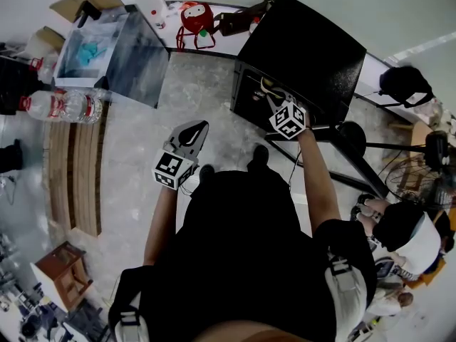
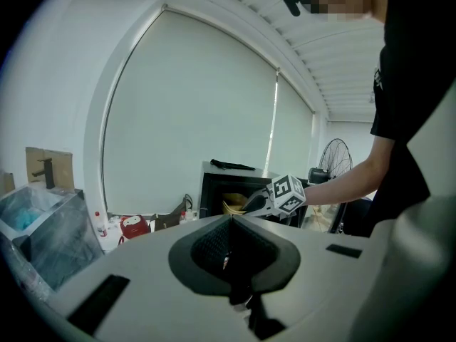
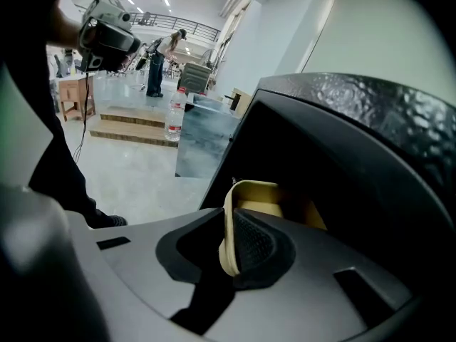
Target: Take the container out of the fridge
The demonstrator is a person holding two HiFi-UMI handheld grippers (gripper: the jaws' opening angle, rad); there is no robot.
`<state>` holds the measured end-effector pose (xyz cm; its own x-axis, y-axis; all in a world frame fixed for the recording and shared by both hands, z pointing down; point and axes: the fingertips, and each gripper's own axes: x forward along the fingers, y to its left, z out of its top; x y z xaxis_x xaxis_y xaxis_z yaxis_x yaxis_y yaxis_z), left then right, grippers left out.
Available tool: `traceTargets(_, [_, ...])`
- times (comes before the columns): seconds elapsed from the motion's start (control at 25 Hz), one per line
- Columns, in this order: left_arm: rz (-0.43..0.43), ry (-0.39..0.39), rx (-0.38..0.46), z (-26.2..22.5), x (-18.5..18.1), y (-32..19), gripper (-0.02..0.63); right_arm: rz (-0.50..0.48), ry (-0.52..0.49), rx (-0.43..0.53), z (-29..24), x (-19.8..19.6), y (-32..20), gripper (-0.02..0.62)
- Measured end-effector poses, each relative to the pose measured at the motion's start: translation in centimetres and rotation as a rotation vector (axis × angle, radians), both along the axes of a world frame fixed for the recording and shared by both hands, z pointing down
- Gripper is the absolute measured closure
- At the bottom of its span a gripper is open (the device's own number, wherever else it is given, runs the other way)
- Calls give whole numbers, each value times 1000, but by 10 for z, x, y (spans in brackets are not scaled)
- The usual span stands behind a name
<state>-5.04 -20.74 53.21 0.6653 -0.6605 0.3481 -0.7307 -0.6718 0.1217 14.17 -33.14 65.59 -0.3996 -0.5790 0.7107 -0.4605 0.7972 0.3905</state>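
A small black fridge (image 1: 306, 48) stands open on the floor ahead, also seen in the left gripper view (image 2: 221, 191). A pale yellow container (image 3: 260, 199) sits inside its dark opening (image 3: 342, 191). My right gripper (image 3: 229, 244) is shut on the container's near rim, one pad inside and one outside. From the head view, the right gripper (image 1: 276, 104) reaches into the fridge mouth, where the container (image 1: 268, 86) shows. My left gripper (image 1: 191, 135) hangs in the air left of the fridge, jaws shut with nothing between them (image 2: 228, 251).
A clear plastic bin (image 1: 107, 45) and water bottles (image 1: 64, 105) lie to the left by a wooden step (image 1: 75, 169). A red bag (image 1: 196, 20) sits by the wall. A fan (image 1: 420, 169) and a seated person (image 1: 399, 241) are to the right.
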Motion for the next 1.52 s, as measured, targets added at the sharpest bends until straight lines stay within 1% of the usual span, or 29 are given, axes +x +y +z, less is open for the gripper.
traceTargets(0.16, [5,-7,-2,0,-1,-1,588,-2,-2,-10,0,-1,1,560])
traceTargets(0.44, [20,0,16,-4,-3,-1,588,-5,-17,-24,-3,-6,6,568])
traceTargets(0.6, [33,-3,12,-5,-3,0,588,-11,-8,-25,-2,-8,10,568])
traceTargets(0.84, [50,3,7,-5,-5,3,588,-8,-30,-19,-7,-16,18,568])
traceTargets(1.2, [97,5,10,-4,1,9,587,-22,-33,11,-20,-21,31,568])
traceTargets(1.36, [107,1,-6,0,0,15,587,-14,-27,11,-22,-21,37,568])
traceTargets(1.52, [128,5,12,-3,1,17,588,-12,-24,32,-27,-25,43,566])
